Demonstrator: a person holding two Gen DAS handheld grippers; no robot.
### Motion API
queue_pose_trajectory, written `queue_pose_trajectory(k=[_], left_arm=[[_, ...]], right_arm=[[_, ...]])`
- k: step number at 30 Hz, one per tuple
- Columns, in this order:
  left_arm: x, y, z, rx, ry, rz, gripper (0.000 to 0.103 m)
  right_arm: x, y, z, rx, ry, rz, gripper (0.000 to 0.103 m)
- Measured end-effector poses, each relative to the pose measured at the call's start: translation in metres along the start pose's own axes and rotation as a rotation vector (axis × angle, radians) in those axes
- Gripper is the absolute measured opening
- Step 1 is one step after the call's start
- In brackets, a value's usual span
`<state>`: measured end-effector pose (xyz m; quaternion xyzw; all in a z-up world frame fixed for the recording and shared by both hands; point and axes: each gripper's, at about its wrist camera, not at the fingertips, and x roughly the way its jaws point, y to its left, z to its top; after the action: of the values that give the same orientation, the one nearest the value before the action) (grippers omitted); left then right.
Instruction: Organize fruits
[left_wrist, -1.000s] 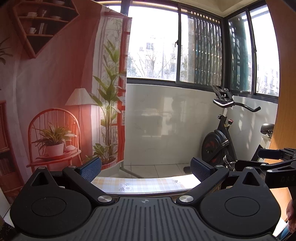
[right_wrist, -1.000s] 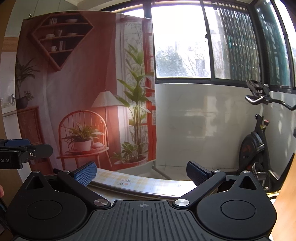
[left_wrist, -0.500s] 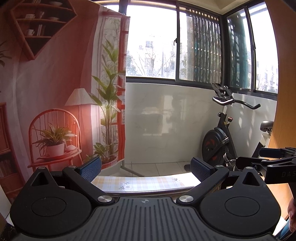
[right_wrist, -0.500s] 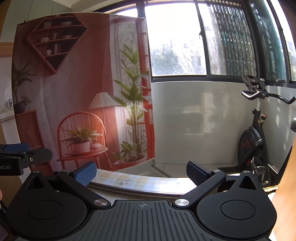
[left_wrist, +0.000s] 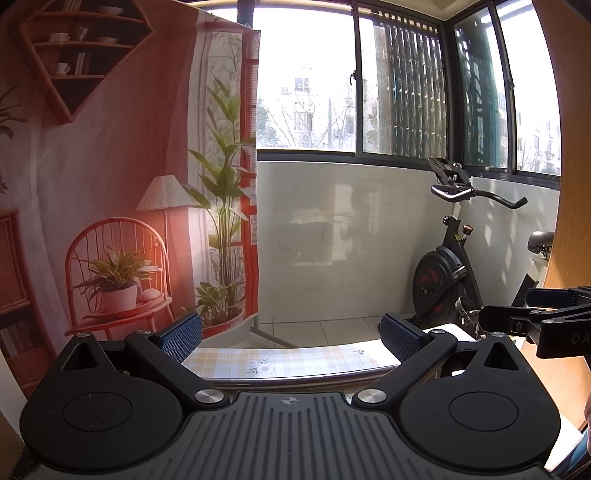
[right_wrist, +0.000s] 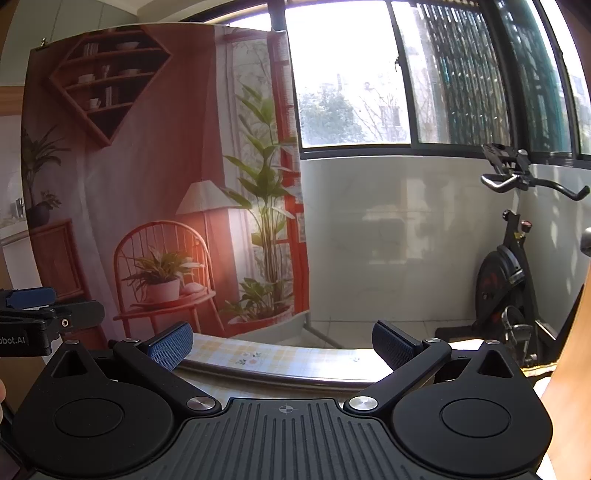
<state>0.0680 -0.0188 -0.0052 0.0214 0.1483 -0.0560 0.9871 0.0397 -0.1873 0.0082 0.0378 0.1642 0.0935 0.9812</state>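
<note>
1. The left claw (left_wrist: 291, 334) is spread wide with nothing between its blue-padded fingers (left_wrist: 183, 334); its black body fills the bottom of the left wrist view.
2. The right claw (right_wrist: 282, 341) is likewise wide apart and holds nothing. Its tip shows at the right edge of the left wrist view (left_wrist: 539, 321), and the left claw's tip at the left edge of the right wrist view, so the two sit side by side.
3. A sliver of a hand (right_wrist: 2, 397) shows at the left edge of the right wrist view, mostly cut off.
4. Just past the fingers only a narrow strip of the table (left_wrist: 288, 360) is visible, covered by a checked cloth with small flowers; the rest lies hidden under the claw bodies.
5. No fruit can be seen in either view; where it lies cannot be told.
6. Behind the table hangs a printed backdrop (left_wrist: 110, 184) showing a chair, lamp and plants, its lower left part hidden by the claw.
7. To the right stands an exercise bike (left_wrist: 447, 273), its base partly hidden.
8. Farthest is the window (left_wrist: 351, 81), bright and washed out.
</note>
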Motion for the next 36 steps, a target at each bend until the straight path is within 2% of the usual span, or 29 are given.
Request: queue_pose_trajectory(k=[15,36], left_arm=[[-0.0063,-0.0028,0.0038,0.018,-0.011,0.038,0.103],[-0.0058,-0.0002,0.0052,0.01,-0.002,0.027,0.103]], right_arm=[[0.0,0.0007,-0.0002,-0.004,-0.001,-0.002,0.103],[-0.0005,0.0011,-0.0003,-0.004,0.001,0.001,0.103]])
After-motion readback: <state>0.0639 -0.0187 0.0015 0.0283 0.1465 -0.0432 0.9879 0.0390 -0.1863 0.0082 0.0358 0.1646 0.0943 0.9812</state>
